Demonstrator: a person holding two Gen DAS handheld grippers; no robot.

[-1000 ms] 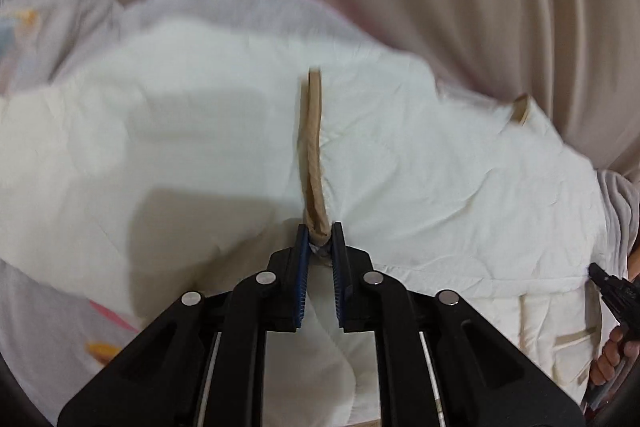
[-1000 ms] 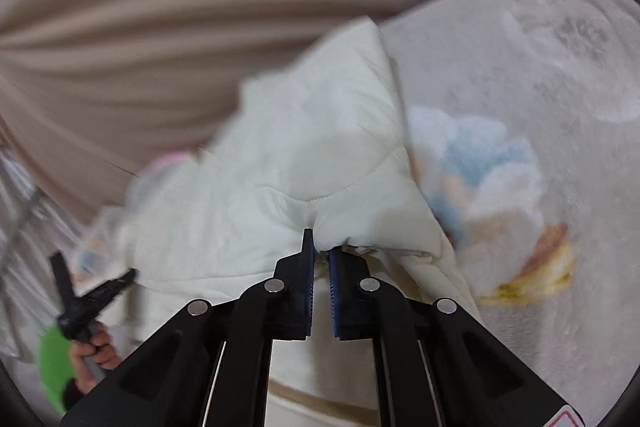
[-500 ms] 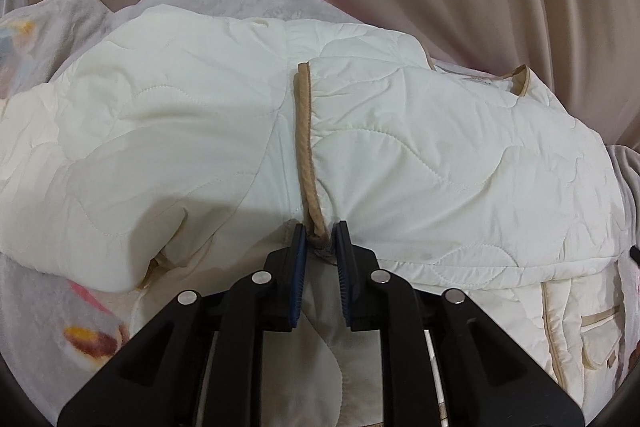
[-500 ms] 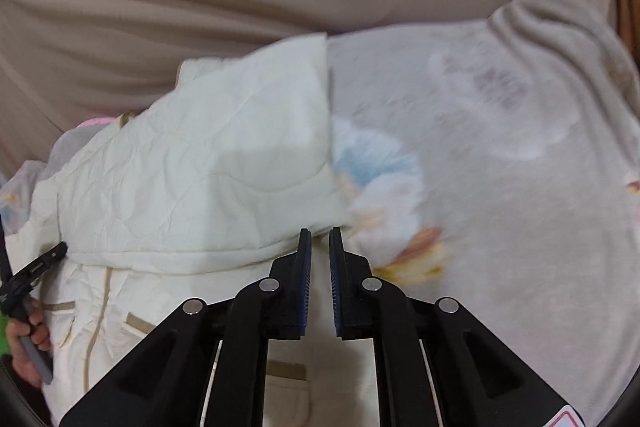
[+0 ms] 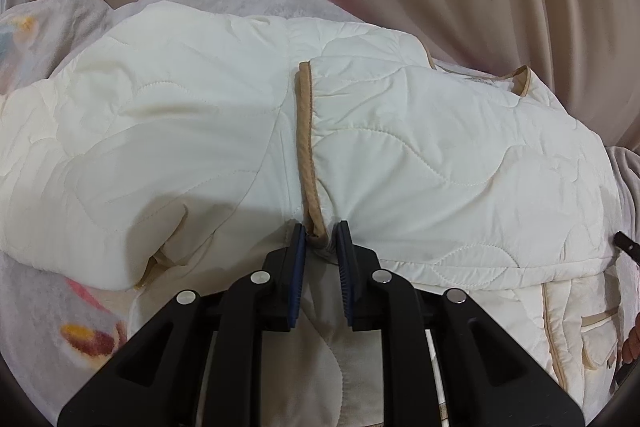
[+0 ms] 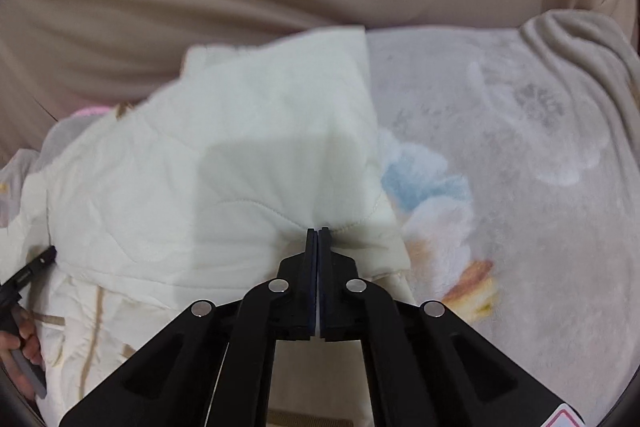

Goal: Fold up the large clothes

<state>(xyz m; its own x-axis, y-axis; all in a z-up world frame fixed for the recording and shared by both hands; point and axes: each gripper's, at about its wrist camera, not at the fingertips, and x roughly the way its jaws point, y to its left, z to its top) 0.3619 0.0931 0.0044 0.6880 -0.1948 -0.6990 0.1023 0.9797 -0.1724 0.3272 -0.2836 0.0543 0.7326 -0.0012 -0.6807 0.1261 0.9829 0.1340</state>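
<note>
On the blanket: the cream quilted jacket [image 5: 400, 155] lies spread over a printed blanket [image 6: 500, 147], folded once, far layer pulled near.
Just changed: a second ago the cloth was lifted and blurred; now the folded layer lies settled and flat.
Left tool [image 5: 320, 239]: my jaws stand a little apart, the tan trim [image 5: 306, 147] between them; the pads look barely on it, so I judge I am letting go.
Right tool [image 6: 318, 233]: my jaws have just snapped fully together, empty, their tips at the jacket's near right edge; half a second ago they were slightly apart.
Meaning: this fold looks laid; next I'd regrip for another fold.
Writing: none readable; a small neck label is too blurred.
</note>
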